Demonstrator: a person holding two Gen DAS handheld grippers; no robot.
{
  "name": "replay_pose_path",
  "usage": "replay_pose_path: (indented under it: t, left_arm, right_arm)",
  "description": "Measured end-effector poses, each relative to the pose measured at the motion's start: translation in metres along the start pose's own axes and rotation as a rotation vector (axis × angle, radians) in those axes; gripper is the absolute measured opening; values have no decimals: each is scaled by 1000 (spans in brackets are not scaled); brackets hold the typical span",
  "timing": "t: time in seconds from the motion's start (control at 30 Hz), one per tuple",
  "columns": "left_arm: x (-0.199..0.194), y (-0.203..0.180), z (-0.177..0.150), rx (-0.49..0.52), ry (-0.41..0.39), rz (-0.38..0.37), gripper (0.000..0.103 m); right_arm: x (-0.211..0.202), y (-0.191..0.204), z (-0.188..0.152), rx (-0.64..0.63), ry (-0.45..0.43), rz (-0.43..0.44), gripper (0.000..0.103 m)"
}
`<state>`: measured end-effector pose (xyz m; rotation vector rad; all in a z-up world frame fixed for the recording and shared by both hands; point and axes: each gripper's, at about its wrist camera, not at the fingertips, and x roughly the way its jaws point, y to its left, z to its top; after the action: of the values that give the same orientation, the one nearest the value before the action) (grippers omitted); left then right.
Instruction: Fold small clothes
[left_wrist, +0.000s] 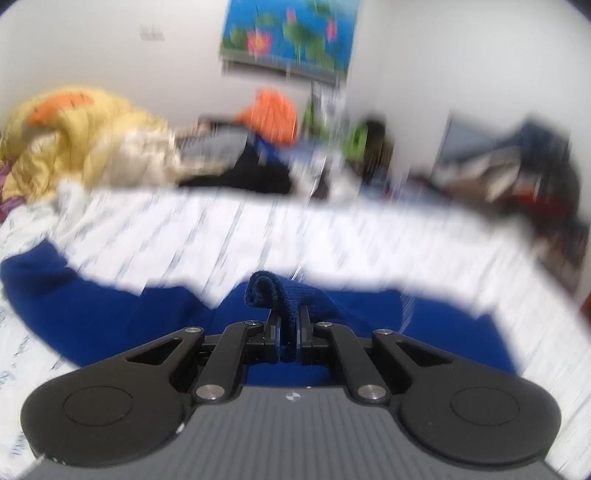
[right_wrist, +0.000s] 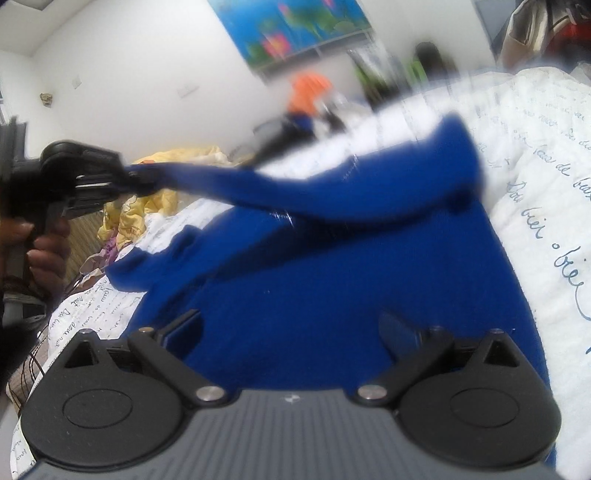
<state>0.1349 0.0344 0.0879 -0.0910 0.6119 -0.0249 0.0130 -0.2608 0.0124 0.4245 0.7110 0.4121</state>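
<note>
A blue knit garment (right_wrist: 332, 280) lies on a white bedspread (right_wrist: 535, 177) printed with script. My left gripper (left_wrist: 288, 325) is shut on a fold of the blue garment (left_wrist: 273, 291), pinched between its fingers. In the right wrist view the left gripper (right_wrist: 133, 181) shows at the left, holding a sleeve lifted and stretched above the garment's body. My right gripper (right_wrist: 291, 328) is open, its fingers spread just over the garment's near part, holding nothing.
A yellow and orange bundle (left_wrist: 74, 136) lies at the bed's far left. Dark clothes (left_wrist: 243, 170), an orange item (left_wrist: 273, 114) and clutter sit along the far side. A flower picture (left_wrist: 288, 33) hangs on the white wall.
</note>
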Motion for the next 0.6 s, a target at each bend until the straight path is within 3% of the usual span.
replay_pose_path:
  t: [0.07, 0.1, 0.17, 0.2, 0.27, 0.37, 0.4, 0.47, 0.53, 0.6]
  left_arm:
    - [35, 8, -24, 74, 121, 87, 10]
    - [46, 13, -34, 90, 168, 128, 18]
    - [34, 31, -44, 48, 149, 163, 29]
    - [22, 38, -45, 11, 102, 176, 29]
    - [-3, 45, -38, -26, 11, 165, 34]
    - [-20, 34, -23, -32, -74, 79, 44]
    - [-16, 28, -21, -27, -69, 36, 55]
    - [3, 16, -25, -19, -25, -30, 67]
    - [31, 6, -30, -1, 46, -45, 66]
    - [56, 1, -37, 22, 117, -32, 65]
  right_arm:
    - [1, 0, 2, -1, 6, 4, 102]
    - [2, 0, 2, -3, 9, 4, 102]
    - [1, 0, 2, -7, 13, 8, 102]
    - [-1, 0, 3, -6, 16, 10, 102]
    - [-9, -3, 16, 21, 1, 26, 102]
    - [-17, -9, 61, 41, -101, 70, 102]
    - [-11, -11, 81, 32, -130, 65, 102]
    - [15, -18, 112, 15, -133, 55, 102]
    - [58, -32, 134, 30, -77, 18, 102]
    - [104, -46, 141, 15, 32, -92, 102]
